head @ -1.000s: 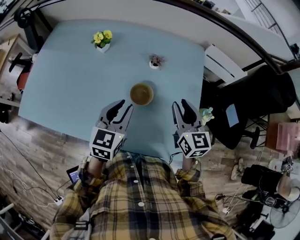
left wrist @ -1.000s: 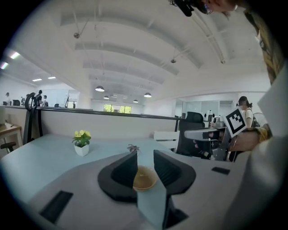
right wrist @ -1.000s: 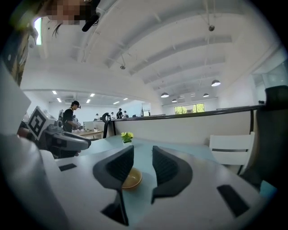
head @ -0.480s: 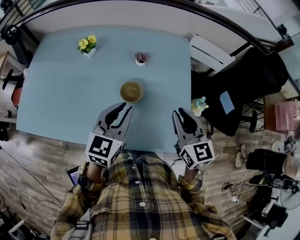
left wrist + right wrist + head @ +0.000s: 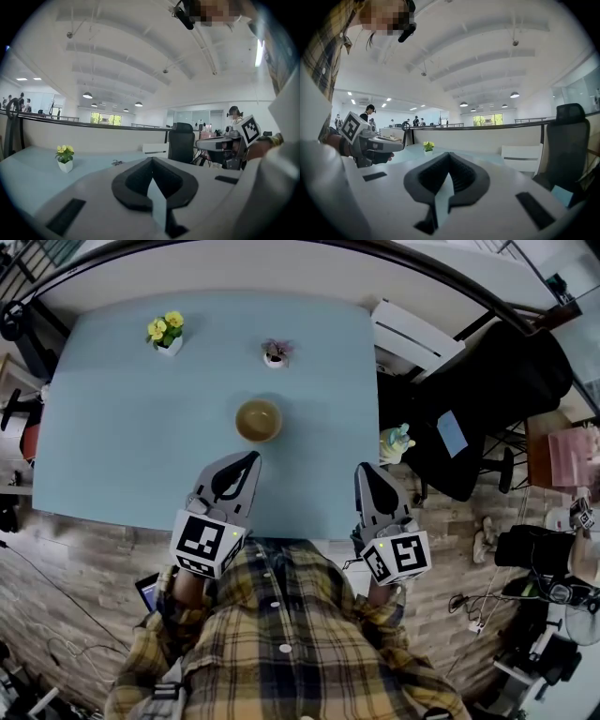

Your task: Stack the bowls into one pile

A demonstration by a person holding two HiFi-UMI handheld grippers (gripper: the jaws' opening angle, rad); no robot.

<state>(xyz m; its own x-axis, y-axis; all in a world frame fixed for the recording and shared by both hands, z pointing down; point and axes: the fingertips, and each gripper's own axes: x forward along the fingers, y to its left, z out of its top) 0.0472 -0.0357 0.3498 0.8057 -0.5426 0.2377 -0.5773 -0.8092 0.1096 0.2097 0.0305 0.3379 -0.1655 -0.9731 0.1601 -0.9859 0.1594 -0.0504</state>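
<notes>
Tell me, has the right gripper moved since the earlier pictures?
Yes. The right gripper drew back toward the person, away from the bowl; its jaws have just closed, empty.

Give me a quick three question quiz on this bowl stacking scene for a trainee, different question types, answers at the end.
1. Multiple choice: which thing stands nearest the bowl on the blue table? A) a mug B) the small purple-flowered pot C) a kettle
2. True or false: the left tongs grip the bowl.
3. Short answer: what state are the right tongs in?
Key: 1 B. 2 False: they have just closed empty, short of the bowl. 3 Shut, having just closed on nothing.
</notes>
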